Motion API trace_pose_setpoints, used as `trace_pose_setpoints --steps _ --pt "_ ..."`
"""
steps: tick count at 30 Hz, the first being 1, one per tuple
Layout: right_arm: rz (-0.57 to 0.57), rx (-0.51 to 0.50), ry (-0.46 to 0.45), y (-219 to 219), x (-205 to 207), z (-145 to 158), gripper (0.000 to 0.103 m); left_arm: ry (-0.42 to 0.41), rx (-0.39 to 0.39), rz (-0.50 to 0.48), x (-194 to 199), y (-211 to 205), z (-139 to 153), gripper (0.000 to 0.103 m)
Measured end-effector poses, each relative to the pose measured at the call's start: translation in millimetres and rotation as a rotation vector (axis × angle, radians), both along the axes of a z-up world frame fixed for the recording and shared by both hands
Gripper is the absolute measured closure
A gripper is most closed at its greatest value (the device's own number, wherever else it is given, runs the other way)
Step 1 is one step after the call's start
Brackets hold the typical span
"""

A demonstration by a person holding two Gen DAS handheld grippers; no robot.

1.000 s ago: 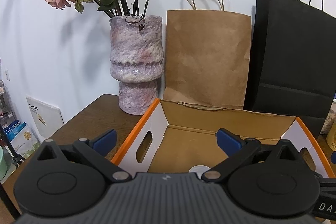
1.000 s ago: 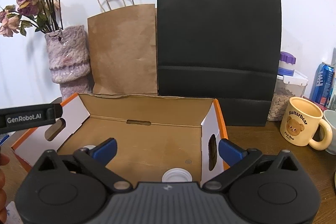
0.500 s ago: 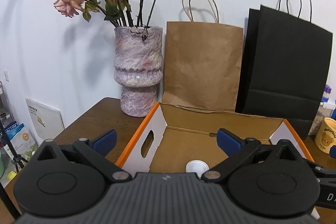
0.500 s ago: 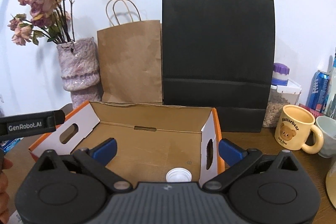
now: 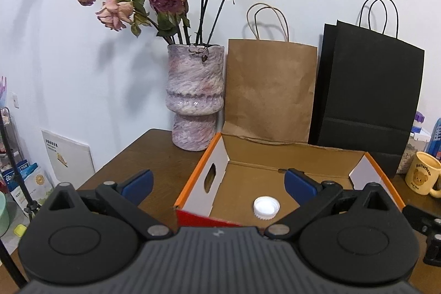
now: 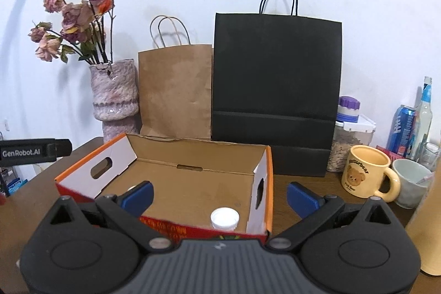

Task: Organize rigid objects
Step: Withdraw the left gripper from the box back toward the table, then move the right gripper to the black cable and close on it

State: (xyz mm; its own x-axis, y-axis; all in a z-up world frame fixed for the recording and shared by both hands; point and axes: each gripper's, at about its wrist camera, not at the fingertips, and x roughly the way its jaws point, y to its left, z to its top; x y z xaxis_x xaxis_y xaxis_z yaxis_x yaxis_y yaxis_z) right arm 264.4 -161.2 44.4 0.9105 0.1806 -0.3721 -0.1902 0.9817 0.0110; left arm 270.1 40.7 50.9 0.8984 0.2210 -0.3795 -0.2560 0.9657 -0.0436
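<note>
An open cardboard box [image 5: 297,153] [image 6: 193,153] with orange rims and white end flaps sits on the brown table. Inside it stands a white-capped item [image 5: 266,208] [image 6: 224,218] near the front wall; only its cap shows. A second white item [image 6: 131,188] peeks out behind my right gripper's left finger. My left gripper [image 5: 217,185] hovers open over the box's left end, nothing between its blue pads. My right gripper [image 6: 219,194] hovers open above the box's front right, also empty.
A vase of dried roses [image 5: 194,98], a brown paper bag [image 5: 271,90] and a black paper bag [image 6: 275,90] line the wall behind the box. To the right stand a bear mug [image 6: 366,172], a pale cup [image 6: 412,182], a jar [image 6: 348,134], a can [image 6: 401,130] and a bottle [image 6: 424,112].
Both grippers have pulled back and risen from the box, so more of the box, its red front wall and the table shows. Both stay open.
</note>
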Motion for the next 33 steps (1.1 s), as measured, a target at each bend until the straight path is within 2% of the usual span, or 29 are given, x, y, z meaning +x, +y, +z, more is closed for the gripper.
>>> trace_pose_setpoints --steps 16,28,33 --pt "0.059 -0.047 -0.022 -10 -75 -7 0.000 0.004 0.027 -0.053 -68 -2 2 0.000" --pt "0.070 -0.042 0.022 -19 -124 -35 0.000 0.034 0.044 -0.092 -119 1 -21 0.000" --pt "0.055 -0.060 0.030 -16 -143 -49 0.000 0.076 0.045 -0.116 -132 6 -36 0.000"
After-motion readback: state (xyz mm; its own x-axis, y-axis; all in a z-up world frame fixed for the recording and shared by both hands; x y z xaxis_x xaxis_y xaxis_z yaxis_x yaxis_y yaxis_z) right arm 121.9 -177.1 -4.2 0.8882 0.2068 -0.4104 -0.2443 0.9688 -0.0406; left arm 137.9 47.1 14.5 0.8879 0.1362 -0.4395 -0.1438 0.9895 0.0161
